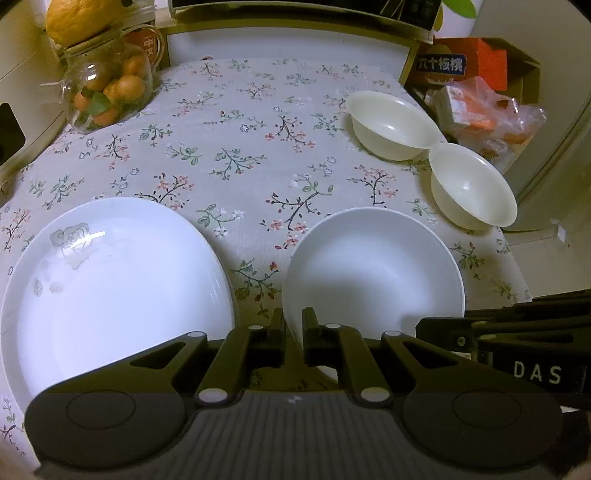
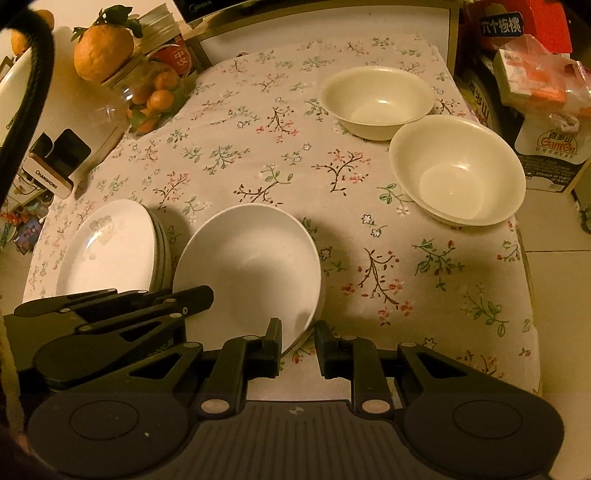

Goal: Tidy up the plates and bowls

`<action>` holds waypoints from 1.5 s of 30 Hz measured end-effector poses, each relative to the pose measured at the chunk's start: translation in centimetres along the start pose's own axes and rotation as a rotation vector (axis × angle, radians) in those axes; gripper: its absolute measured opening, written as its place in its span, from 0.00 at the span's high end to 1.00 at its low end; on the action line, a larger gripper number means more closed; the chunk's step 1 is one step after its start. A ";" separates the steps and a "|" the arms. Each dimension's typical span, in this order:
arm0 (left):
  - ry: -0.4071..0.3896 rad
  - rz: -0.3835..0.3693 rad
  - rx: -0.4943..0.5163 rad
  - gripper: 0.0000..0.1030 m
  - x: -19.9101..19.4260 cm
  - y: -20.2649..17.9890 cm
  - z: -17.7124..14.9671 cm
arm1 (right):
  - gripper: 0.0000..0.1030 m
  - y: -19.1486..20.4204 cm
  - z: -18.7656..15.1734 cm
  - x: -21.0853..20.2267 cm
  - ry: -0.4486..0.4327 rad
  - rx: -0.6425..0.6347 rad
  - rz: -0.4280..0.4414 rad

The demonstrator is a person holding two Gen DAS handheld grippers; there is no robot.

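A large white bowl [image 1: 373, 273] [image 2: 251, 258] sits near the front of the flowered tablecloth [image 1: 236, 147]. My left gripper [image 1: 293, 321] is shut on its left rim, one finger inside and one outside. My right gripper [image 2: 299, 332] is shut on the bowl's near-right rim, and its body shows at the right edge of the left wrist view. Left of the bowl is a stack of white plates [image 1: 110, 277] [image 2: 110, 251] with a faint flower print. Two cream bowls [image 1: 391, 125] [image 1: 472, 188] stand apart at the far right [image 2: 376, 99] [image 2: 458, 170].
A glass jar of small oranges [image 1: 107, 92] with a big citrus fruit [image 1: 81, 18] on its lid stands at the back left. Boxes and a plastic bag [image 1: 487, 107] crowd the right side beyond the table edge. A white appliance [image 2: 55, 147] borders the left.
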State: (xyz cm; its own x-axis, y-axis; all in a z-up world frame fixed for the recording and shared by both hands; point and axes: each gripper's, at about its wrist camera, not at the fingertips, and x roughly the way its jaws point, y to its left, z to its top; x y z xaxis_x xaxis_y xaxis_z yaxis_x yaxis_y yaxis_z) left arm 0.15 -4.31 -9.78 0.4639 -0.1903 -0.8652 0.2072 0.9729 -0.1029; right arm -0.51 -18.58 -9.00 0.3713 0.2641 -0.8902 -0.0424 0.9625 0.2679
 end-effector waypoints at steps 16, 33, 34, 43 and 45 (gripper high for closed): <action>0.004 0.009 0.008 0.81 0.3 0.0 0.0 | 0.78 0.6 -0.2 -0.6 -0.027 -0.035 -0.018; -0.019 0.011 -0.014 0.71 -1.1 0.4 0.6 | 0.75 0.8 -0.2 -1.6 -0.063 -0.054 -0.026; -0.024 0.010 -0.019 0.71 -1.2 0.5 0.8 | 0.72 0.8 -0.2 -1.9 -0.068 -0.058 -0.023; -0.084 0.011 -0.031 0.69 -2.2 0.3 2.2 | 0.58 1.0 0.3 -4.3 -0.169 -0.157 -0.079; -0.097 0.011 -0.038 0.68 -2.4 0.3 2.6 | 0.54 0.4 0.6 -5.3 -0.203 -0.156 -0.088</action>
State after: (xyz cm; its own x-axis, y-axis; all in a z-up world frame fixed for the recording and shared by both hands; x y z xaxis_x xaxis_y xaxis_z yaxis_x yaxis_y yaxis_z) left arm 1.34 -3.88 -6.50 0.5478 -0.1898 -0.8148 0.1701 0.9789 -0.1136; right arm -1.95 -19.61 -3.98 0.5575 0.1761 -0.8113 -0.1386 0.9833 0.1182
